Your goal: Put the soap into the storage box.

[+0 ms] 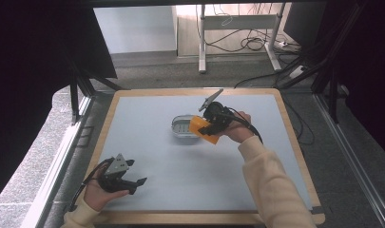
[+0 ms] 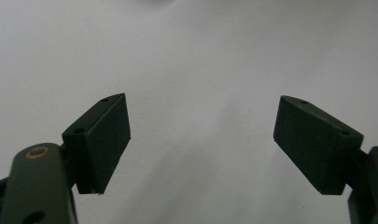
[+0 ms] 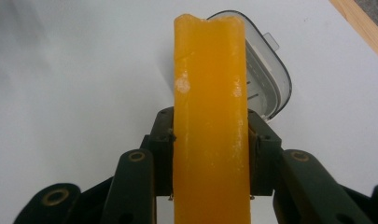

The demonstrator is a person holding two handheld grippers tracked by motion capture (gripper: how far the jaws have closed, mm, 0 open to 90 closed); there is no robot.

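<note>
pinching an orange block (image 3: 210, 121), right gripper (image 3: 210, 163) above clear container (image 1: 183, 127); left gripper (image 2: 200, 140) spread

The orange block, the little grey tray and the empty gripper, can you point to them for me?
orange block (image 3: 210, 121): right gripper view, middle of its front face.
grey tray (image 1: 180, 127): high view, ridged floor.
left gripper (image 1: 135, 185): high view, gap between its open jaws.

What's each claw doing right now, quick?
Left claw: open, holding nothing, above the table.
Right claw: closed on the orange block, by the clear tray.
</note>
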